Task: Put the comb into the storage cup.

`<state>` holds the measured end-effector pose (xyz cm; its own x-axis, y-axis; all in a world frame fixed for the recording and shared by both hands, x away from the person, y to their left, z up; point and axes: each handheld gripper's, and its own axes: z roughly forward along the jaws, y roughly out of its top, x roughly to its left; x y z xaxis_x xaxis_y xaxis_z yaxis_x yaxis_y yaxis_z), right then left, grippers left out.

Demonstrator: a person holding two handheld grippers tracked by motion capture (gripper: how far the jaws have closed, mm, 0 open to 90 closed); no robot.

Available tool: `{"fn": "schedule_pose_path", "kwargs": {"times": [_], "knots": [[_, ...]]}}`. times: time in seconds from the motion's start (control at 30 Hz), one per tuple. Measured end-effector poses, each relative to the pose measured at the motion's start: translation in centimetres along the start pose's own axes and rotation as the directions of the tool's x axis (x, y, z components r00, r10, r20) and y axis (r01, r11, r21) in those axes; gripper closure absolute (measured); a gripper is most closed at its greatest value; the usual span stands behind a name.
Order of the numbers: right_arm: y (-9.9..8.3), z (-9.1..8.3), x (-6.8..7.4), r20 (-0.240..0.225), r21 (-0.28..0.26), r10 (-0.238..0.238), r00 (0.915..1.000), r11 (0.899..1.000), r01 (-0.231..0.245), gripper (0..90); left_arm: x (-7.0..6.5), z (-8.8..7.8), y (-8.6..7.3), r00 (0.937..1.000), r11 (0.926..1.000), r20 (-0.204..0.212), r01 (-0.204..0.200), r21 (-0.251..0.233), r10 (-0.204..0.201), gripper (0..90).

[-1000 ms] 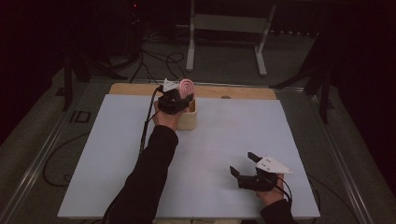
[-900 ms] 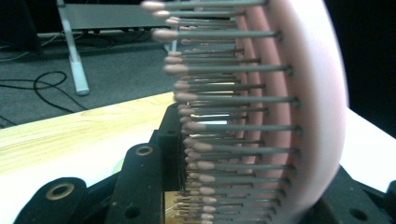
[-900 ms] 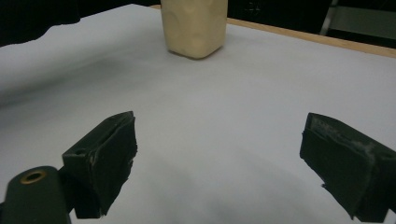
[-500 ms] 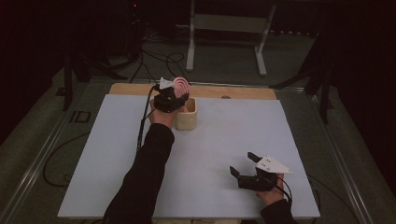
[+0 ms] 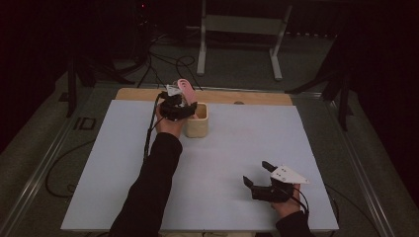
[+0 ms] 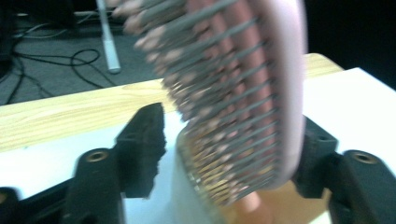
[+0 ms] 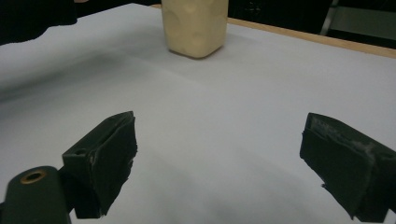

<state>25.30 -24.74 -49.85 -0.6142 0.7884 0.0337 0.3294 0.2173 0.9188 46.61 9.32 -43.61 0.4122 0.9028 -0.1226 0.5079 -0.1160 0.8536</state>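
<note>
A pink hairbrush (image 5: 185, 88) stands handle-down in a cream cup (image 5: 196, 126) at the far middle of the white table top (image 5: 227, 148). My left gripper (image 5: 187, 108) is at the cup's left rim, and its jaws have just been opening. In the left gripper view the brush (image 6: 243, 88) rises between them, bristles facing the left jaw, which stands clear of it. The cup's wall (image 6: 183, 196) shows below. My right gripper (image 5: 257, 174) rests open near the front right with nothing between its jaws (image 7: 219, 154); the cup (image 7: 194, 27) is far ahead of it.
A wooden board edge (image 5: 247, 96) runs along the table's far side. Beyond it lie cables (image 5: 163, 54) and a metal stand (image 5: 239, 29) on the dark floor. White surface stretches between the cup and my right gripper.
The brush head has shifted a little to the left and now stands up out of the cup. My left gripper's jaws have parted around it. The right gripper has not moved.
</note>
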Motion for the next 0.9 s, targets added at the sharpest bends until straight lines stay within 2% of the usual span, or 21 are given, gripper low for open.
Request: {"fn": "schedule_pose_path", "kwargs": {"times": [0.03, 0.07, 0.3, 0.47, 0.57, 0.6, 0.77, 0.9], "knots": [[0.0, 0.0, 0.0, 0.000, 0.000, 0.000, 1.0000, 1.000, 0.000, 10.6, 0.0, 0.0, 0.0, 1.0000, 1.0000, 0.000, 0.000, 0.000, 0.000, 30.9], [0.0, 0.0, 0.0, -0.001, 0.000, 0.001, 1.0000, 1.000, -0.001, 10.6, 0.1, 0.0, -0.1, 0.9999, 1.0000, -0.017, 0.000, -0.003, 0.000, 29.0], [0.0, 0.0, 0.0, -0.001, 0.003, 0.001, 1.0000, 1.000, -0.001, 10.6, 0.4, -0.5, -0.4, 0.9995, 0.9997, -0.028, 0.013, -0.019, -0.014, 16.8], [0.0, 0.1, 0.0, -0.004, 0.004, 0.000, 1.0000, 1.000, 0.000, 10.6, 0.6, -0.7, -0.5, 0.9993, 0.9999, -0.036, 0.010, -0.009, -0.011, 14.4], [0.0, 0.1, 0.1, -0.005, 0.004, -0.001, 1.0000, 1.000, 0.001, 10.6, 0.5, -0.9, -0.5, 0.9995, 0.9999, -0.027, 0.016, -0.003, -0.016, 11.4], [0.0, 0.1, 0.1, -0.006, 0.005, -0.001, 1.0000, 1.000, 0.001, 10.6, 0.4, -1.2, -0.4, 0.9999, 0.9999, -0.011, 0.012, -0.006, -0.012, 9.7], [0.0, 0.1, 0.1, -0.007, 0.005, 0.000, 1.0000, 1.000, 0.001, 10.6, 0.0, -1.6, -0.3, 0.9999, 1.0000, -0.011, 0.001, -0.001, -0.001, 8.0], [0.0, 0.1, 0.1, -0.007, 0.005, 0.000, 1.0000, 1.000, 0.000, 10.6, -0.2, -2.2, -0.4, 1.0000, 0.9999, 0.005, -0.008, -0.012, 0.008, 5.7]]}}
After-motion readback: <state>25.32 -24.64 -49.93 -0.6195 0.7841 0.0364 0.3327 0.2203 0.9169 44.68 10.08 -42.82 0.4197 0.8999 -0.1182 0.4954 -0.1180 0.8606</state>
